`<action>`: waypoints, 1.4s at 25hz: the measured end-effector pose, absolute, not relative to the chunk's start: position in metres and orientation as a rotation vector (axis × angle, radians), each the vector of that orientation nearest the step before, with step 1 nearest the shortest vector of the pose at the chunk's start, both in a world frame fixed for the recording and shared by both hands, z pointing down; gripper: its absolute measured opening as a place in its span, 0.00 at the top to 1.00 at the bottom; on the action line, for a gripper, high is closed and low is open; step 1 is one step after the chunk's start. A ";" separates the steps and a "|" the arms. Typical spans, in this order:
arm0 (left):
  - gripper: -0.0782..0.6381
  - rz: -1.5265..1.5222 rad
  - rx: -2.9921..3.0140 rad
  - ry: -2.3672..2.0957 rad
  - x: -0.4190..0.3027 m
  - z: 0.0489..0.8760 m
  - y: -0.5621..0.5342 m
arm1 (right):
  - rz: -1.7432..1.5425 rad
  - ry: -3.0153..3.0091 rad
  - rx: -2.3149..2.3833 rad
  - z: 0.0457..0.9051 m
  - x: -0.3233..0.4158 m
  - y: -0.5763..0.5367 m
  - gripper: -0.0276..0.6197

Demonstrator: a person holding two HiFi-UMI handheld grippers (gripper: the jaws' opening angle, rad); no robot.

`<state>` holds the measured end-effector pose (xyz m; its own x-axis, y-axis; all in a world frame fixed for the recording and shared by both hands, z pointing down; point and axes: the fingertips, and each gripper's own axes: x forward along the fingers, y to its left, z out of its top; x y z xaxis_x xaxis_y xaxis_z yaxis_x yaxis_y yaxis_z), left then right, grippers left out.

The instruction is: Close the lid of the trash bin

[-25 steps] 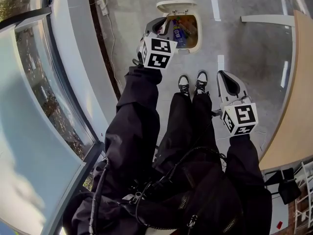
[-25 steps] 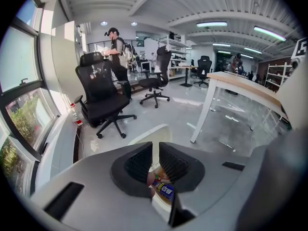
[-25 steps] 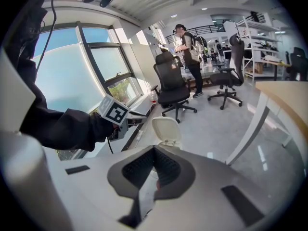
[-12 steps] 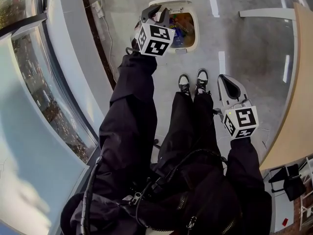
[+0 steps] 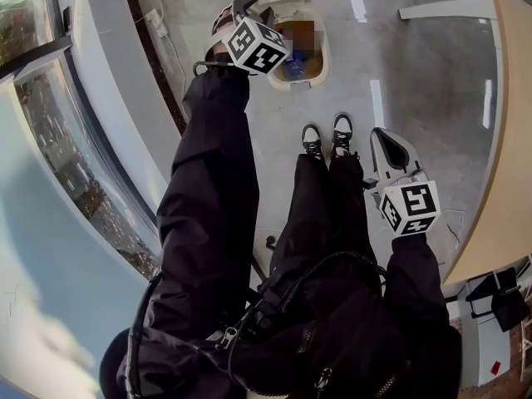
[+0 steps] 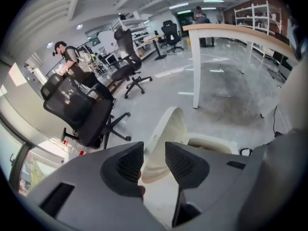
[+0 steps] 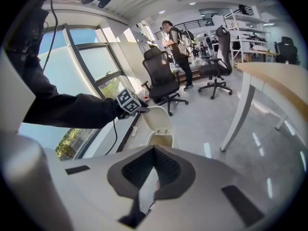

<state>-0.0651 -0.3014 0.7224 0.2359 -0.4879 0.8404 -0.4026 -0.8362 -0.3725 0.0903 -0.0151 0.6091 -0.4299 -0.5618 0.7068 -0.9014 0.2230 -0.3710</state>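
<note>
- Trash bin [image 5: 325, 60]: on the floor, open; closing step at approach stage.
- Lid [image 6: 166, 138]: upright at the trash bin's far rim. Visible between the jaws in the left gripper view only; blocked by the marker cube in the head view.
- Left gripper [image 5: 238, 8]: at the trash bin's lid, jaws just opened wide, gripping nothing. Next, judged: tip lid forward, press down.
- Right gripper [image 7: 154, 150]: well apart from the trash bin, jaws together, empty.

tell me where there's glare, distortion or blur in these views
Head view: a mosaic patch hides the inside of the trash bin. Left gripper view: fisheye bows the desk, corners black. Right gripper view: bright window, sleeve nearly silhouetted.
</note>
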 end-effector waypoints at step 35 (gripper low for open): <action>0.72 -1.930 -2.314 0.229 -0.076 0.804 -0.125 | 1.140 -2.079 1.330 0.629 0.071 0.004 0.95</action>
<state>-0.0762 -0.1249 0.8045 0.1760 -0.1918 0.9655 -0.0390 -0.9814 -0.1879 0.0708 0.0035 0.6295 -0.4543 -0.5433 0.7060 -0.8874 0.2061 -0.4124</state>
